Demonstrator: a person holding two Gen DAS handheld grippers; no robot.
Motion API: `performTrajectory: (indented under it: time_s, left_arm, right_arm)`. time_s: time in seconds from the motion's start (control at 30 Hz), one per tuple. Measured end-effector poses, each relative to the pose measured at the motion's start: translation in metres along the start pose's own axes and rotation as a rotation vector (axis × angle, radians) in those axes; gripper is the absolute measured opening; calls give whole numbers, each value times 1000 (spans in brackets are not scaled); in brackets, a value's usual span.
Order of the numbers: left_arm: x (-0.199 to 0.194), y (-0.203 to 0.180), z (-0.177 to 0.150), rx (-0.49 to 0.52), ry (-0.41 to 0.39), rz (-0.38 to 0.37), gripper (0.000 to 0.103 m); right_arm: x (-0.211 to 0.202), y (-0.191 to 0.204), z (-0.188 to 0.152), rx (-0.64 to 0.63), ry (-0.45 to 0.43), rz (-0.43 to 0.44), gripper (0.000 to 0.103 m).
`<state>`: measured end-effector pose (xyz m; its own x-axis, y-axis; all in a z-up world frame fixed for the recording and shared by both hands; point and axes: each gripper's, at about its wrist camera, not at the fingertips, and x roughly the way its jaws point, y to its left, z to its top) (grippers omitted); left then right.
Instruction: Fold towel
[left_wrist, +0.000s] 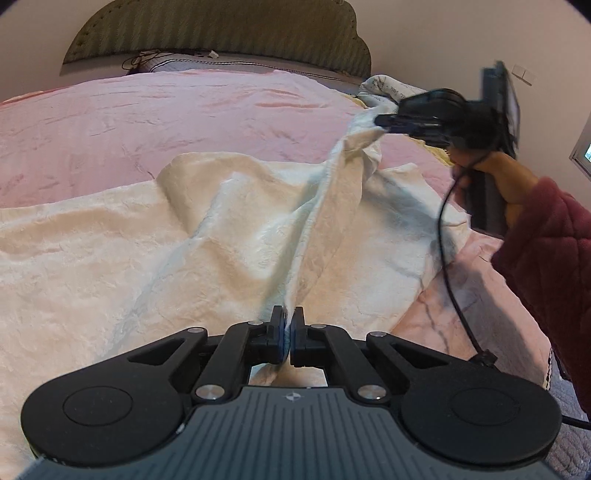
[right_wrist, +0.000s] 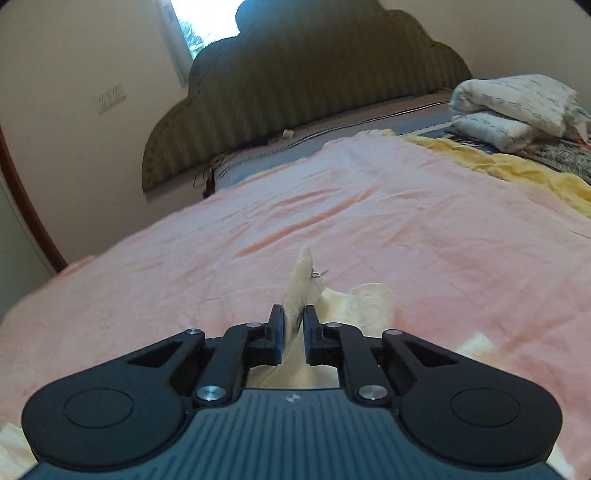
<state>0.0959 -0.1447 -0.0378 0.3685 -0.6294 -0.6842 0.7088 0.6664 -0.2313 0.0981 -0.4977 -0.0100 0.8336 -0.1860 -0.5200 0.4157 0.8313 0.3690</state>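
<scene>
A cream-white towel (left_wrist: 155, 236) lies rumpled over the pink bedspread (left_wrist: 147, 110). My left gripper (left_wrist: 289, 317) is shut on a ridge of the towel at its near edge. In the left wrist view, my right gripper (left_wrist: 380, 120) is held up at the right, shut on a raised corner of the towel, so the cloth stretches taut between the two. In the right wrist view, the right gripper (right_wrist: 293, 317) pinches that towel corner (right_wrist: 301, 280), which sticks up between the fingers above the pink bedspread (right_wrist: 332, 206).
A green striped headboard (left_wrist: 221, 33) stands at the far end of the bed. Folded white bedding (right_wrist: 513, 107) and a yellow cloth (right_wrist: 517, 162) lie at the far right. A person's hand and dark red sleeve (left_wrist: 546, 251) hold the right gripper, with a black cable (left_wrist: 448, 266) hanging.
</scene>
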Motion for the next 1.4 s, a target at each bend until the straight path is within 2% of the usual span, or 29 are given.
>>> performTrajectory:
  time_s: [0.07, 0.17, 0.27, 0.37, 0.4, 0.47, 0.53, 0.6, 0.63, 0.7, 0.73, 0.77, 0.87, 0.93, 1.03, 1.13, 1.2, 1.27, 1.3, 1.4]
  left_arm:
    - [-2, -3, 0, 30, -6, 5, 0]
    - [4, -4, -1, 43, 20, 19, 0]
    - [15, -3, 0, 44, 42, 33, 0]
    - [17, -6, 0, 55, 43, 43, 8]
    - [18, -6, 0, 54, 42, 47, 13]
    - [19, -8, 0, 52, 35, 56, 13]
    - [20, -11, 0, 58, 27, 73, 14]
    - [18, -17, -2, 82, 15, 90, 14]
    - [19, -19, -2, 98, 11, 102, 15]
    - [18, -24, -2, 131, 14, 128, 5]
    - [15, -26, -2, 150, 4, 134, 2]
    - [10, -27, -1, 160, -8, 134, 1]
    - [-17, -31, 5, 178, -58, 105, 1]
    - [-34, -35, 5, 218, -80, 66, 1]
    - [-34, -39, -4, 247, -36, 9, 1]
    - [-5, -43, -16, 264, 58, 48, 1]
    - [6, -39, -19, 237, 77, 53, 1]
    - [7, -34, -16, 207, 73, 47, 8]
    - [6, -32, -14, 199, 72, 49, 22]
    - [-1, -27, -13, 164, 66, 65, 37]
  right_arm:
    - [-41, -34, -8, 105, -48, 31, 11]
    - [-72, -73, -28, 176, -36, 10, 11]
    - [-73, -105, -50, 241, 36, -19, 11]
    - [-61, -132, -71, 393, 86, 23, 13]
    - [-58, -139, -75, 450, 79, 47, 13]
    - [-54, -148, -79, 549, 46, 102, 18]
    - [-45, -152, -79, 593, 37, 148, 20]
    - [-39, -153, -75, 620, 43, 151, 20]
    - [-36, -153, -72, 612, 51, 154, 20]
    - [-39, -146, -64, 542, 42, 141, 19]
    - [-43, -140, -60, 499, 29, 123, 10]
    - [-50, -134, -54, 459, 8, 122, 8]
    - [-77, -118, -39, 363, -62, 145, 8]
    - [-93, -114, -36, 309, -78, 137, 8]
    - [-99, -124, -49, 269, -26, 80, 8]
    - [-86, -139, -73, 277, 65, 12, 8]
    - [-84, -146, -83, 302, 52, 19, 8]
    - [-83, -146, -84, 304, 47, 23, 8]
    - [-84, -143, -82, 281, 48, 13, 8]
    - [-88, -134, -78, 213, 53, -23, 11]
